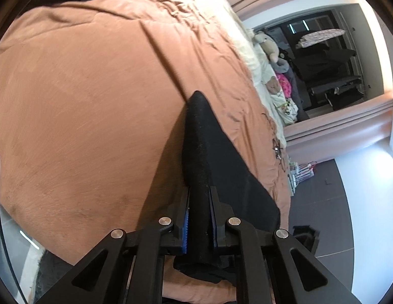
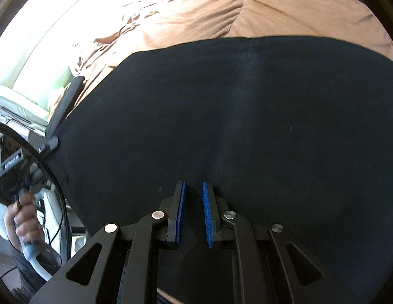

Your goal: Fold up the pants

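Observation:
The black pants (image 2: pixel 247 116) lie spread on a bed with a brown cover (image 2: pixel 272 10). In the left wrist view my left gripper (image 1: pixel 199 192) is shut on a bunched edge of the pants (image 1: pixel 209 152), which rises between its blue pads (image 1: pixel 185 220) above the bed. In the right wrist view my right gripper (image 2: pixel 194 187) hovers close over the flat black cloth with a narrow gap between its blue pads (image 2: pixel 206 217); whether any cloth is pinched there I cannot tell. The other hand-held gripper (image 2: pixel 66 101) shows at the left edge of the pants.
The brown cover (image 1: pixel 95 88) fills most of the left wrist view. Pale pillows and soft toys (image 1: pixel 270 48) lie at the bed's far side. A dark floor (image 1: pixel 323 202) and a dark doorway with shelves (image 1: pixel 331 58) are at the right. A hand holds a gripper handle (image 2: pixel 24 202) at the left.

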Available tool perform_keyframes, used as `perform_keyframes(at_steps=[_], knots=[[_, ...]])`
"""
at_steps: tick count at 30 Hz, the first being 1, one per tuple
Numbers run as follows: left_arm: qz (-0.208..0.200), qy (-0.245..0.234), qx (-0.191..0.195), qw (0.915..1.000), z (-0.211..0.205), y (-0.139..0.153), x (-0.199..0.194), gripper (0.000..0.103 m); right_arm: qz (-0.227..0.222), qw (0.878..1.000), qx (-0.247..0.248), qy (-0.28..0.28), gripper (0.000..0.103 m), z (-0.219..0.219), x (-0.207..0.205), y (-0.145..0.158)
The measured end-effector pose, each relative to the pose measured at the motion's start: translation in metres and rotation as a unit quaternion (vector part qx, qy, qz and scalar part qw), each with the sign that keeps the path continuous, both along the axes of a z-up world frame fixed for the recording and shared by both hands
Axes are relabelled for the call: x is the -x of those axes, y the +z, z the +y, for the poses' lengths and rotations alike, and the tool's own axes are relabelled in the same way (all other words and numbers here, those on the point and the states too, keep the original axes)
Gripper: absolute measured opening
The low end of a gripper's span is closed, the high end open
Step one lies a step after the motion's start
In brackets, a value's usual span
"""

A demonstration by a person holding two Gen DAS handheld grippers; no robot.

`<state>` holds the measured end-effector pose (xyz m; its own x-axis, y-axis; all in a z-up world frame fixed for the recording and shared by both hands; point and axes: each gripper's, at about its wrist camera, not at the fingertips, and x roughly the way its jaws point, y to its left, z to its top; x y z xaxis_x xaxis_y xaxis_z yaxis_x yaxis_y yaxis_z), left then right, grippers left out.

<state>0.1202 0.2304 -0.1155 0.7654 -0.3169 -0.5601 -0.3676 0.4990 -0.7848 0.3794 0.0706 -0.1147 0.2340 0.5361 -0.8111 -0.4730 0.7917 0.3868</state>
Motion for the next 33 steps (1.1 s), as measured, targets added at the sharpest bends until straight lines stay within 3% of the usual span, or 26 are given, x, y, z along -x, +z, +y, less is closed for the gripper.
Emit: perform_keyframes(at_steps=[15,25,27,31,33], knots=[[-0.043,-0.042,-0.039,0.9974,-0.033,0.054,-0.03,0.013,0.026,0.999,-0.042,0.002,0.009,-0.036,0.03,-0.013],[-0.08,-0.082,-0.064,0.9914,-0.064,0.089,-0.048,0.013,-0.014,0.997,-0.069,-0.032,0.014,-0.092,0.044,0.015],[-0.091,-0.096,-0.071,0.9887,-0.075,0.099,-0.053,0.013,-0.026,0.996,-0.072,-0.04,0.019,-0.102,0.047,0.021],[-0.107,-0.121,-0.08,0.9837,-0.096,0.113,-0.062,0.013,-0.049,0.993,-0.088,-0.06,0.048,-0.129,0.054,0.032],[-0.113,-0.132,-0.08,0.9815,-0.107,0.12,-0.067,0.013,-0.061,0.991,-0.098,-0.073,0.05,-0.146,0.057,0.036]])
